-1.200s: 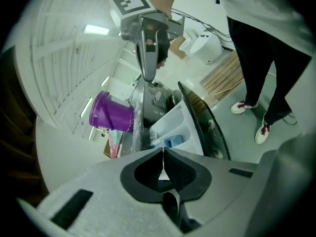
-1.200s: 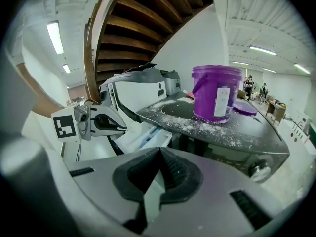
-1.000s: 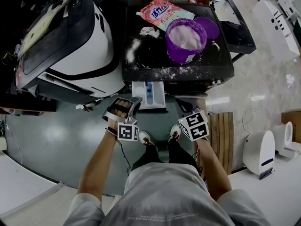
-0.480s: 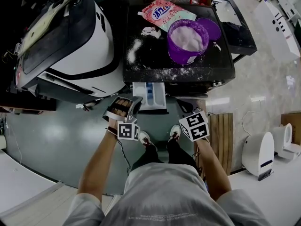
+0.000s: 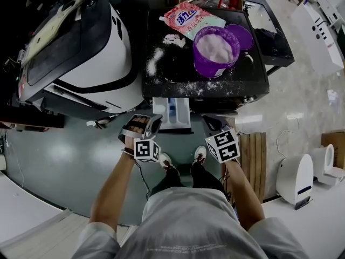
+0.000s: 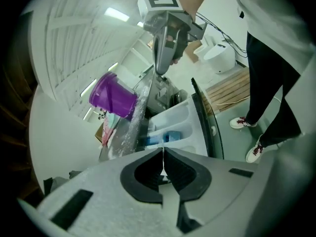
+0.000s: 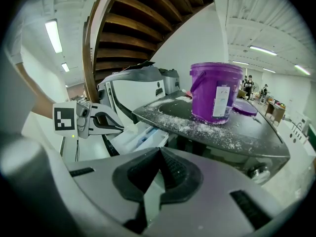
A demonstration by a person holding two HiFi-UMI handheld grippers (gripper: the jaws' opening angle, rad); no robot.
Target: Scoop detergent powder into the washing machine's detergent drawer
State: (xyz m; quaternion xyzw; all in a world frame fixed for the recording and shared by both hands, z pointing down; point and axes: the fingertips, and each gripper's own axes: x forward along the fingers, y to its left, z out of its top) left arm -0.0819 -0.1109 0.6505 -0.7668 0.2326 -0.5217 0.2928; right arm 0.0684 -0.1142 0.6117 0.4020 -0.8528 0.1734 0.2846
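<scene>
Left tongs (image 6: 162, 151) closed, right tongs (image 7: 159, 150) closed, drawer (image 5: 183, 112) pulled out

An open indoor test hall or demo lab, not a home. A black-topped washing machine (image 5: 178, 72) stands on a glossy pale floor (image 5: 307, 96). Left of it sits a bulky white and black machine (image 5: 91, 53). To its right are a slatted wooden pallet (image 5: 253, 155) and white floor-standing units (image 5: 295, 176). Above it, strip lights (image 7: 53, 35) line a white ribbed ceiling beside a staircase's wooden underside (image 7: 143, 14).
</scene>
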